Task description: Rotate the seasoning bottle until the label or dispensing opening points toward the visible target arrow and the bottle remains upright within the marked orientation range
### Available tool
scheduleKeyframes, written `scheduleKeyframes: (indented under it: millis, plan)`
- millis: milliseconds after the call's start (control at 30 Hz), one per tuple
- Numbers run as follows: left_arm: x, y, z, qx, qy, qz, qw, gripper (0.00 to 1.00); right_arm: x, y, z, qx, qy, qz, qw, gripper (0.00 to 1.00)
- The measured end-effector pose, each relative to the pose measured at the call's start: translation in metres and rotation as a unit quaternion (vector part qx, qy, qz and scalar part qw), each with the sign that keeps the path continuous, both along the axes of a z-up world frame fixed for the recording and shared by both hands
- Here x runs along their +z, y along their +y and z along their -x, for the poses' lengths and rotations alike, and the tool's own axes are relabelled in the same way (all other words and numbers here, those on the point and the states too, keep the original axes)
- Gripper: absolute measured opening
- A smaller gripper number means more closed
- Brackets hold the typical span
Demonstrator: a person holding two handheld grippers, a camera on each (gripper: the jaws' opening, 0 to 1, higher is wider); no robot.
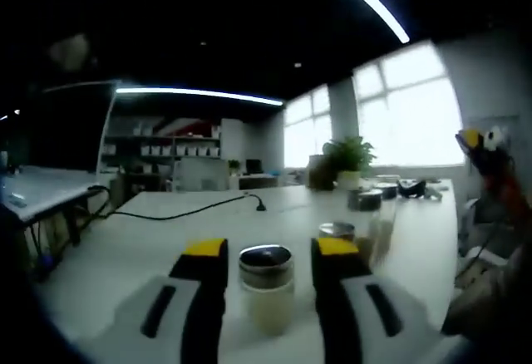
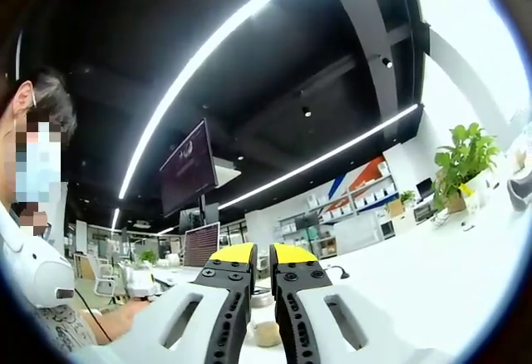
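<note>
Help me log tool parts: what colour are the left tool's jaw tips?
Yellow, clearest in the left gripper view, on the left tool.

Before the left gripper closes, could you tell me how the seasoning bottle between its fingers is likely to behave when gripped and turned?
The seasoning bottle looks like a clear, rigid jar with a metal lid, so it should hold its shape but may be slippery. It is upright and rather narrow, so an off-centre push might tip it. The left gripper straddles it evenly, which should favour a clean turn on the white table.
</note>
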State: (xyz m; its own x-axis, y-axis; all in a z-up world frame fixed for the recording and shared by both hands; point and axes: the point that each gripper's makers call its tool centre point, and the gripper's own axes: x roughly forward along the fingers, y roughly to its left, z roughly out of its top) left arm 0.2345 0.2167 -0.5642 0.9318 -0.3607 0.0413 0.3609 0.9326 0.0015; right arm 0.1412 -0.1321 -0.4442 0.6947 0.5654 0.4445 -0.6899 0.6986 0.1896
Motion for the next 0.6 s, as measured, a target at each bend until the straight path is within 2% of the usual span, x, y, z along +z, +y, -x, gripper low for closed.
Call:
scheduleKeyframes:
  millis: [100, 267, 367, 600]
  plan:
    - [-0.004, -0.001, -0.003, 0.007, 0.001, -0.009, 0.9999, 0.42, 0.000, -0.003, -0.001, -0.004, -0.001, -0.001, 1.0000, 0.05]
    - [-0.007, -0.009, -0.006, -0.003, 0.009, 0.002, 0.9999, 0.42, -0.001, -0.006, -0.002, -0.007, 0.000, -0.005, 1.0000, 0.04]
    - [-0.009, -0.007, -0.008, 0.004, 0.009, -0.005, 0.9999, 0.41, -0.004, -0.009, -0.003, -0.010, 0.001, -0.007, 0.9999, 0.04]
    - [-0.014, -0.006, -0.011, 0.000, 0.011, -0.013, 0.9998, 0.35, -0.009, -0.013, -0.005, -0.017, 0.008, -0.010, 0.9998, 0.04]
